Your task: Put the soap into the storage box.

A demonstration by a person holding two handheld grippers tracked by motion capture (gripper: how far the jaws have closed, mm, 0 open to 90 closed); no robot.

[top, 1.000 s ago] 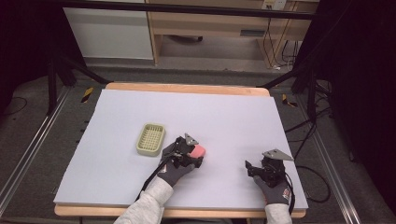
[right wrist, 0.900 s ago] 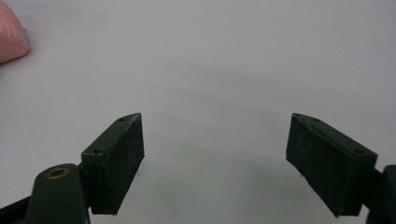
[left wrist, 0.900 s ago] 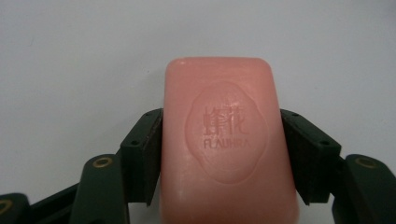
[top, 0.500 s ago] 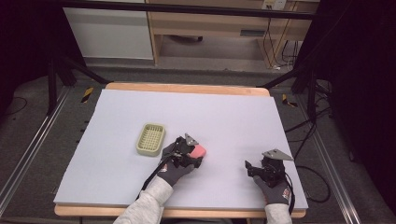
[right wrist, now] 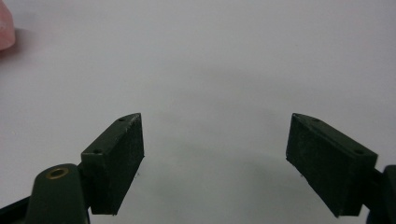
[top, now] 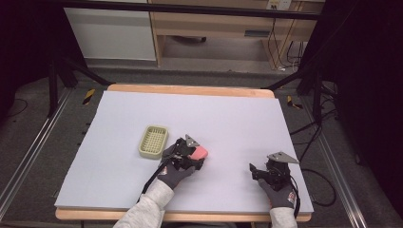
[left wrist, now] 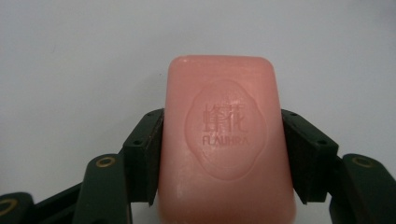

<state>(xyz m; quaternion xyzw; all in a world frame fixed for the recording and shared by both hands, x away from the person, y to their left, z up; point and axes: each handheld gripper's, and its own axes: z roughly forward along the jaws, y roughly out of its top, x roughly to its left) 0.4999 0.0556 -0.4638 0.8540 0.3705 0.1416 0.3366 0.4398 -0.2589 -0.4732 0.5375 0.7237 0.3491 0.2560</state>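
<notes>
Pink soap bar (left wrist: 226, 144), stamped with characters and "FLAUHRA", sits clamped by its long sides between the jaws of the left tool (top: 190, 154), just right of the pale green slotted soap dish (top: 153, 141) on the white table (top: 228, 114). Right tool (right wrist: 215, 158) is well to the right of the dish, near the table's front edge, jaws spread wide with nothing between them. Both hands wear dark gloves.
</notes>
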